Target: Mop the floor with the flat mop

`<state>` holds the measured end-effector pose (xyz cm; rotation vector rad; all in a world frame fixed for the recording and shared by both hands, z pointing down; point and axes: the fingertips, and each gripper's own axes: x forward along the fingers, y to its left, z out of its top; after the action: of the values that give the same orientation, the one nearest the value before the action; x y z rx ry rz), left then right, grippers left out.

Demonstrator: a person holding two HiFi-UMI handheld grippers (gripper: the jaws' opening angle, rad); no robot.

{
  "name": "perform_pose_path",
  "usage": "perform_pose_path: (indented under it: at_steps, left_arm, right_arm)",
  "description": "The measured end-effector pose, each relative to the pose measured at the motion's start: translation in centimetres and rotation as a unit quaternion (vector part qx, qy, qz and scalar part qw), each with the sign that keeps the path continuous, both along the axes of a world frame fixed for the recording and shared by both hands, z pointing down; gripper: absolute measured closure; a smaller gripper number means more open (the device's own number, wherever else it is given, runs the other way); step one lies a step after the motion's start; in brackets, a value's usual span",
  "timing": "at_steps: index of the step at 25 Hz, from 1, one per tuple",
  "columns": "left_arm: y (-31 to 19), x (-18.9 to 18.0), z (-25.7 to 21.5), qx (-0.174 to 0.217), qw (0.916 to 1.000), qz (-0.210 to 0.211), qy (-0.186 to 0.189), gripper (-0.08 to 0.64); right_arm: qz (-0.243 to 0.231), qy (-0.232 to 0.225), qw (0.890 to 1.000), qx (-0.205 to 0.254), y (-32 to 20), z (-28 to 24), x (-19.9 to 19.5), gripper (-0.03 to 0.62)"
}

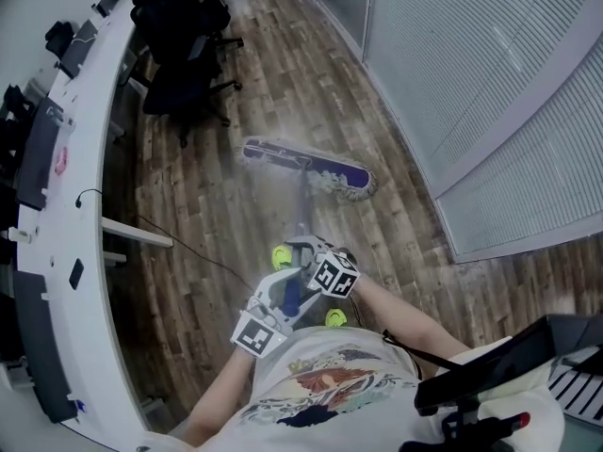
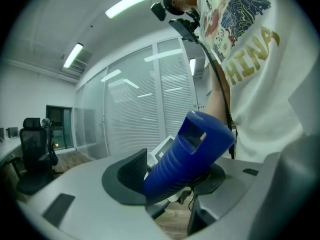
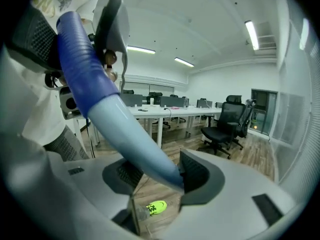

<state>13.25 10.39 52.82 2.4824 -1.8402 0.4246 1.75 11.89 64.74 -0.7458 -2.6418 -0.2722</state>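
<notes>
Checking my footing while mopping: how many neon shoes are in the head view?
2: one shoe left of the mop handle, the other shoe lower right, by the shirt. None seems hidden.

Flat mop [image 1: 303, 169] down on the floor, head lying flat.
Long purple-and-white pad [image 1: 330, 173] sits near the black office chair [image 1: 184, 83], not touching its base. Pale pole [image 1: 301, 210] rises from the pad's middle, tilted away from the chair, and ends in a ribbed blue grip [image 2: 187, 154].
</notes>
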Motion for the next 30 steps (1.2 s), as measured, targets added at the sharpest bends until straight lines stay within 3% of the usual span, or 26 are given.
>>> perform_pose_path:
  at_steps: [5, 16, 22, 30]
  left_arm:
    - [-3.6, -7.0, 0.0, 0.016, 0.9998, 0.006, 0.007, 0.357]
    - [-12.2, -29.3, -0.8, 0.024, 0.9987, 0.026, 0.036, 0.357]
    - [-18.1, -35.8, -1.1, 0.027, 0.9981, 0.034, 0.043, 0.356]
    - [-28.2, -42.9, -0.5, 0.014, 0.9983, 0.047, 0.030, 0.356]
  right_arm:
    - [0.026, -0.001, 0.999, 0.020, -4.1, 0.1, -7.3, 0.397]
    - [0.084, 0.009, 0.996, 0.006, -13.8, -0.4, -29.1, 0.399]
    - [0.108, 0.005, 0.994, 0.007, -20.4, -0.3, -35.7, 0.399]
    - [0.130, 0.007, 0.991, -0.040, -30.6, 0.4, -42.8, 0.385]
